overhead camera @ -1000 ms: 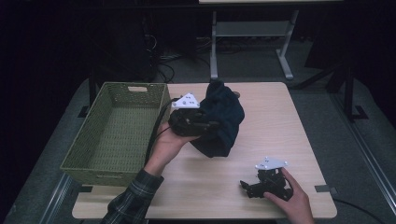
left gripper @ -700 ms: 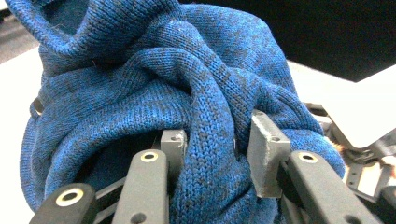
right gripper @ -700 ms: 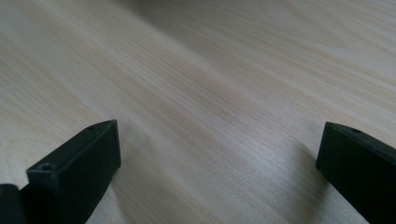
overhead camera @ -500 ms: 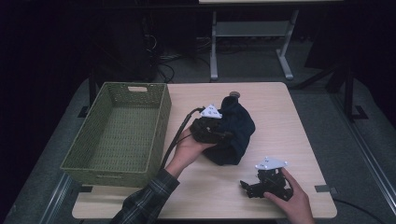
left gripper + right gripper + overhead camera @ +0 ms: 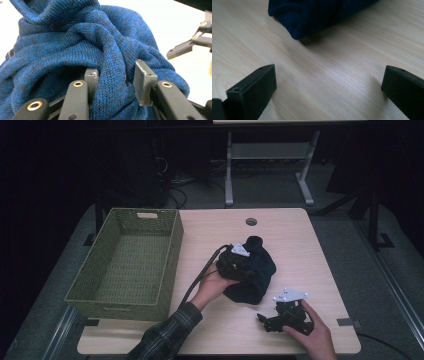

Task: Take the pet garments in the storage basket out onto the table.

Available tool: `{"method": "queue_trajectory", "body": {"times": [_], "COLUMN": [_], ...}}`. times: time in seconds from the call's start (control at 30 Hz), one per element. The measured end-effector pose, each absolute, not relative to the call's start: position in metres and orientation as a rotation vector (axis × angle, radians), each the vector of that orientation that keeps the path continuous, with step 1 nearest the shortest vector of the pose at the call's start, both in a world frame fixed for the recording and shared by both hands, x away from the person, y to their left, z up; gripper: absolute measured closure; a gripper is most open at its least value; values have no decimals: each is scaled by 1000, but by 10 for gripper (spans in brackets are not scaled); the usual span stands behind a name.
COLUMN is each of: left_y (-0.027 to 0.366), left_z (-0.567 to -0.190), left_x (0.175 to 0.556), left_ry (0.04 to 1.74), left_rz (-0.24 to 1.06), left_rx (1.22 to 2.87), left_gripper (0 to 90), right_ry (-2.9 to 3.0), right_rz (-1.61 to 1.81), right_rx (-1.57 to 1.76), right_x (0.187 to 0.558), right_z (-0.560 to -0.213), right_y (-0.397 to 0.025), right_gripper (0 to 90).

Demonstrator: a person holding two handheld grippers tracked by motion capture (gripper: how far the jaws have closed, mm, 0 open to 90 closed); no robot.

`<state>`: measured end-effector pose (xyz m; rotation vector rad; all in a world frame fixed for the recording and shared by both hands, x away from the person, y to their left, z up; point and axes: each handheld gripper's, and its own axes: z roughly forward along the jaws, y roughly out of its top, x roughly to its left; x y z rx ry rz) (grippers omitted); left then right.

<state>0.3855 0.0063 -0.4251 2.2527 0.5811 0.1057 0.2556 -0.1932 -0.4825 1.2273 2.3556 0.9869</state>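
A fold of the blue knitted sweater point(image 5: 82, 50), bunched mid-table point(image 5: 300, 245) beside the green wicker basket point(image 5: 125, 260), is clamped by the left claw point(image 5: 113, 80). The right claw point(image 5: 327, 82) is held apart, resting on the table nearby.

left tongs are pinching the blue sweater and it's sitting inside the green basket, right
Not quite. The left tongs do pinch the sweater, but the high view shows it on the table, right of the basket, not inside it.
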Motion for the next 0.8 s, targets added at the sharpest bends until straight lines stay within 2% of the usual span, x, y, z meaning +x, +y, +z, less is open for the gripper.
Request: {"method": "queue_trajectory", "body": {"times": [0.33,0.57,0.67,0.8], "left_y": [3,3,5,13], "left_z": [-436,-435,-431,-422], "left_x": [390,389,388,386], "left_ry": [596,603,628,622], "left_rz": [96,131,143,155], "left_rx": [2278,2266,2248,2250], "left_gripper": [505,320,205,153], "right_ry": [2356,2357,2358,2356], "right_rz": [984,984,984,989], "right_rx": [1220,1219,1223,1221], "right_x": [256,256,256,256], "right_z": [-482,-482,-482,-483], "right_y": [-193,-193,-193,-193], "right_gripper": [0,0,0,0]}}
